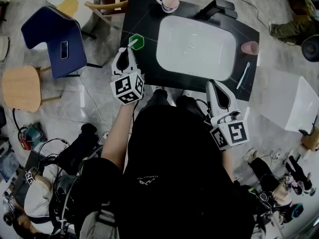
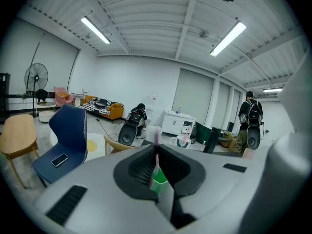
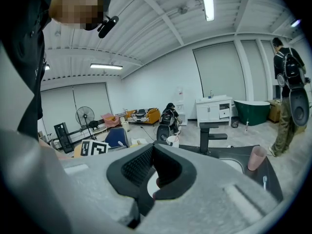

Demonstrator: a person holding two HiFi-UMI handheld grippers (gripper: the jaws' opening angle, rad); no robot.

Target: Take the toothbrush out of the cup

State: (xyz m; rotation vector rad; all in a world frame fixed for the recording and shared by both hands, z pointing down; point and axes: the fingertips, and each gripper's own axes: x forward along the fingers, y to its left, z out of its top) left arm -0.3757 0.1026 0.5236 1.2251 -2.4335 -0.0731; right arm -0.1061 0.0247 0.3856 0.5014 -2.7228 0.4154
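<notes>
The toothbrush (image 2: pixel 156 139) stands in the green cup (image 1: pixel 137 42) at the near left corner of the black counter (image 1: pixel 144 68), beside the white sink (image 1: pixel 197 46), and it is not yet out of the cup. The left gripper (image 1: pixel 126 54) is at the cup. In the left gripper view its jaws are drawn narrow onto the thin handle, with the bristle end rising above them and the green rim showing just below. I judge that the grip is taken and the lift comes next.

The right gripper (image 1: pixel 213 86) hangs at the near edge of the counter, well apart from the cup. Its jaws are pressed together with nothing between them, so nothing holds the cup down.

This is the main risk, I think. The cup looks light, and if the brush is pulled at a slant its lower end can catch on the inner wall — then the cup can rise with it, tip over, or slide toward the counter's edge, which is near. A straight pull upward should avoid this.

A second risk is the grip itself. The handle is slim and smooth, and it may turn or slip between the pads if the pull is quick.
</notes>
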